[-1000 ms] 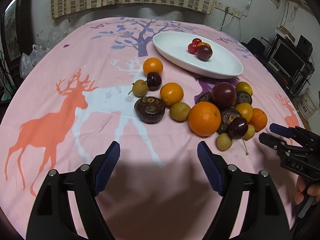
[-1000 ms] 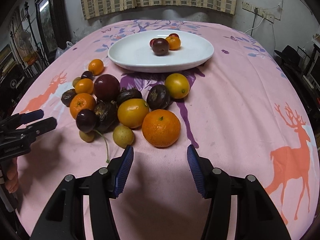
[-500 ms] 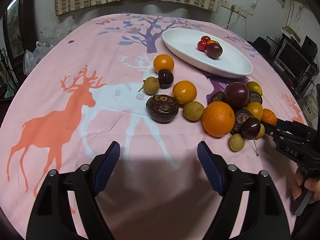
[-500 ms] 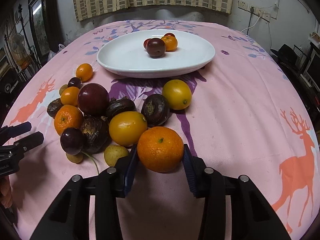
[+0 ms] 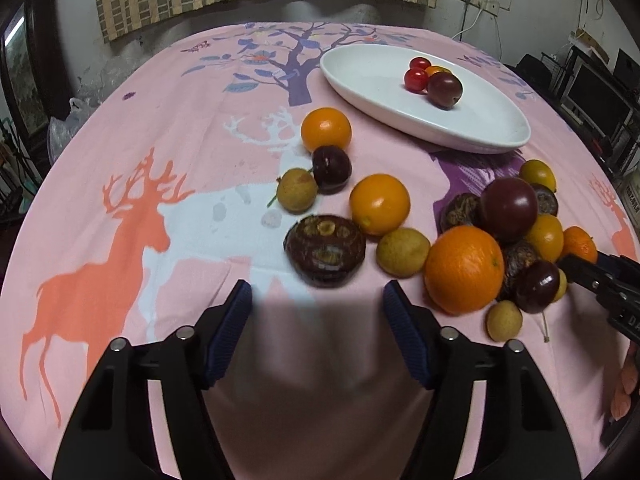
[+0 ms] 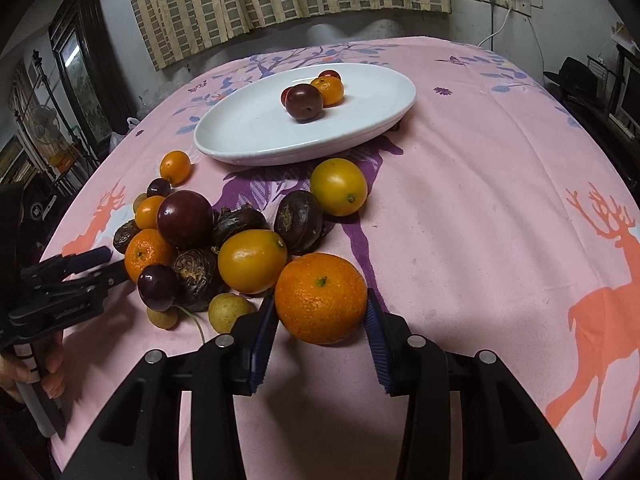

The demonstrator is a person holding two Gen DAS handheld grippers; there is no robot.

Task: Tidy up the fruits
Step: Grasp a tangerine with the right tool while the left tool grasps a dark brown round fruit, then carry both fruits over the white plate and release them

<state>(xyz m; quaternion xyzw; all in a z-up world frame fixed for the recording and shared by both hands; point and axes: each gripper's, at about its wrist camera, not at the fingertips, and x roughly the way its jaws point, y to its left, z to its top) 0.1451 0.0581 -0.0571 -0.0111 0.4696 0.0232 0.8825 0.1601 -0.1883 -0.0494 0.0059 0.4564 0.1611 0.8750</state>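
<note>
Several oranges, dark plums, brown chestnuts and small yellow fruits lie in a loose pile on the pink tablecloth. A white oval plate (image 5: 380, 96) (image 6: 256, 136) behind them holds a plum (image 6: 304, 102), a small orange and red tomatoes. My right gripper (image 6: 320, 320) is shut on a mandarin orange (image 6: 320, 298) at the pile's near edge; it also shows in the left wrist view (image 5: 578, 244). My left gripper (image 5: 316, 312) is open and empty, just short of a dark brown chestnut (image 5: 325, 250).
The pink deer-print cloth (image 6: 500, 200) covers a round table that drops away at the edges. A striped curtain hangs on the wall behind. Dark furniture and screens stand at the right of the room, a cabinet and fan at the left.
My right gripper moved forward and closed on the mandarin orange. My left gripper moved forward toward the dark chestnut and stayed open.
</note>
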